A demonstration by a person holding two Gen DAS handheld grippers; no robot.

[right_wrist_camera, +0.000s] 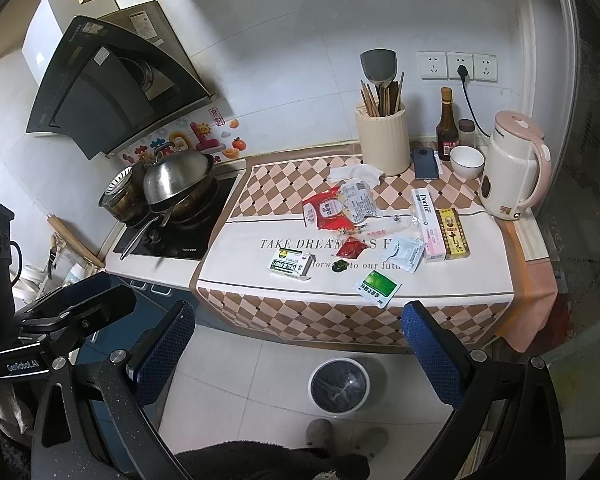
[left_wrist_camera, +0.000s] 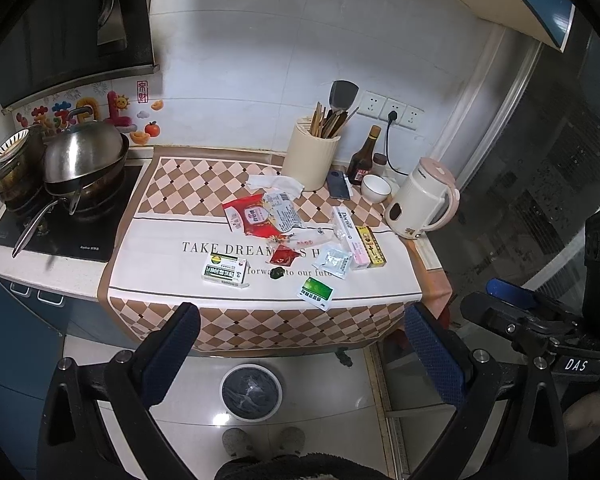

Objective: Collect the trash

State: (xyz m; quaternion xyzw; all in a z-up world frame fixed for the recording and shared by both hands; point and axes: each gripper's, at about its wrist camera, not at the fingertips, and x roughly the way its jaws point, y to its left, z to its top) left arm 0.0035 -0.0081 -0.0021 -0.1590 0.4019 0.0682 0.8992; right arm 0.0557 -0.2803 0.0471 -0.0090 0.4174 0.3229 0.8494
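Trash lies on the checked tablecloth (left_wrist_camera: 204,178) (right_wrist_camera: 476,276): a green-white box (left_wrist_camera: 225,275) (right_wrist_camera: 292,263), a green sachet (left_wrist_camera: 316,292) (right_wrist_camera: 378,286), a red wrapper (left_wrist_camera: 246,213) (right_wrist_camera: 323,210), a small red sachet (left_wrist_camera: 283,256) (right_wrist_camera: 350,247), a white tissue (left_wrist_camera: 274,182) (right_wrist_camera: 352,173), a pale sachet (left_wrist_camera: 334,259) (right_wrist_camera: 406,254), and pink and yellow boxes (left_wrist_camera: 362,246) (right_wrist_camera: 444,232). A bin (left_wrist_camera: 251,391) (right_wrist_camera: 339,386) with a dark liner stands on the floor below. My left gripper (left_wrist_camera: 300,356) and right gripper (right_wrist_camera: 296,354) are open, empty, held back from the table.
A wok (left_wrist_camera: 84,164) and pot (left_wrist_camera: 12,168) sit on the hob at left. A utensil holder (left_wrist_camera: 310,160) (right_wrist_camera: 382,142), sauce bottle (left_wrist_camera: 364,156), phone (left_wrist_camera: 339,185), white bowl (left_wrist_camera: 376,188) and kettle (left_wrist_camera: 420,200) (right_wrist_camera: 512,166) stand at the table's back and right.
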